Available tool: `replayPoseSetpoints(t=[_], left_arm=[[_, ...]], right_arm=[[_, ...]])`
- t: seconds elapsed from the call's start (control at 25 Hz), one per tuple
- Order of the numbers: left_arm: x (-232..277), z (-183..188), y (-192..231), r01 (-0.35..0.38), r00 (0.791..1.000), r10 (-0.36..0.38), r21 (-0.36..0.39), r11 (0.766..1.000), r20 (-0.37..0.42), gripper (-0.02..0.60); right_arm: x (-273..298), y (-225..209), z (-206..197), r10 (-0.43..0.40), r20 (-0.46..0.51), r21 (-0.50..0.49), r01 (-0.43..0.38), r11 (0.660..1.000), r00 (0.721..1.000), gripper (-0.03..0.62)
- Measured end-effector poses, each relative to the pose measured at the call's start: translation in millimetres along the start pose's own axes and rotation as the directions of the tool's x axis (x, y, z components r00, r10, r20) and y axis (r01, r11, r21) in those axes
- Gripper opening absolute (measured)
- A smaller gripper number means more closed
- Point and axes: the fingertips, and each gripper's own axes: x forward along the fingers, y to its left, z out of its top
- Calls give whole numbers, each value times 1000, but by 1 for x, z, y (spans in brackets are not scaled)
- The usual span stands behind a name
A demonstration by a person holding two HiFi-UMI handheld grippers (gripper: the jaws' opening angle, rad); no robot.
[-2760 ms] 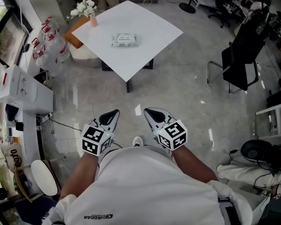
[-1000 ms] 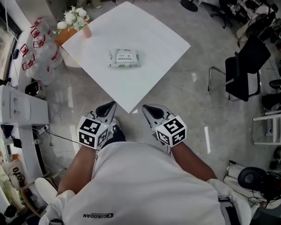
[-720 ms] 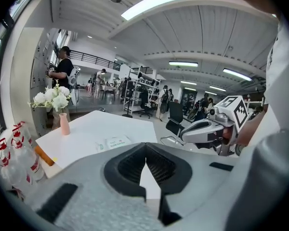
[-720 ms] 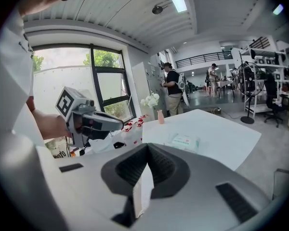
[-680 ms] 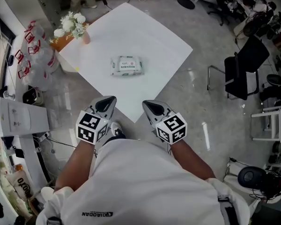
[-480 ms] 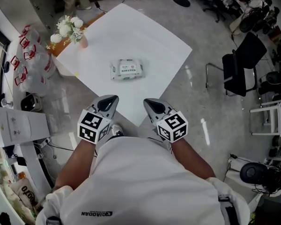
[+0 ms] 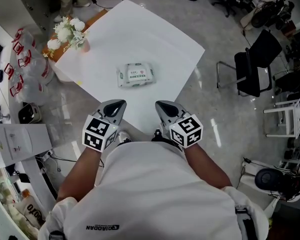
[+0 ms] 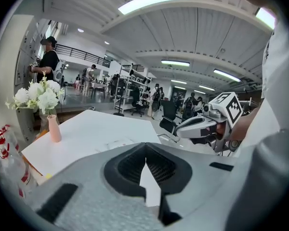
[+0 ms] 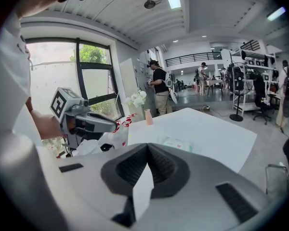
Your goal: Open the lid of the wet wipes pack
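Seeing the white-and-green soft plastic wet wipes pack point(image 7: 135, 75) lying flat near the middle of the white square table point(image 7: 140, 34), label side up. Lid point(image 7: 137, 73) at its centre, flush with the top, not raised. Can't read the print on it: too small.

Got the grey left gripper point(image 7: 116, 106) closed tip to tip, nothing pinched, hovering just off the table's near corner, well apart from the pack. Same for the grey right gripper point(image 7: 165, 108): closed, nothing between, near the left one, both pointing towards the table.

Reading "QIAODAN" in black on the white shirt point(image 7: 150, 194), low in the head view, letters upside down from there.

Spotting a pink vase of white flowers point(image 7: 72, 35) at the table's far left corner. Clear plastic bags with red markings point(image 7: 26, 61) on the floor beside that corner, print illegible. Partial "oto" on a container point(image 7: 34, 215) at bottom left. Black chair point(image 7: 252, 69) off to the right, apart from the table.
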Motion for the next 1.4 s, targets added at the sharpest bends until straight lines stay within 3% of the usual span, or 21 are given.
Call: replayPoseSetpoints(t=[0.32, 0.72, 1.04, 1.4], left_arm=[[1, 7, 11, -87, 996, 88, -36, 996, 20, 8], [12, 11, 7, -229, 972, 234, -110, 967, 28, 8], [18, 11, -6, -283, 958, 286, -113, 953, 12, 8], [25, 14, -11, -294, 955, 296, -101, 950, 2, 9]], right_arm=[[15, -7, 16, 84, -8, -87, -85, 993, 996, 6], [27, -29, 25, 218, -34, -144, -221, 965, 975, 6], [27, -36, 23, 280, -31, -150, -281, 948, 960, 6], [26, -43, 19, 290, -19, -126, -291, 949, 957, 6]])
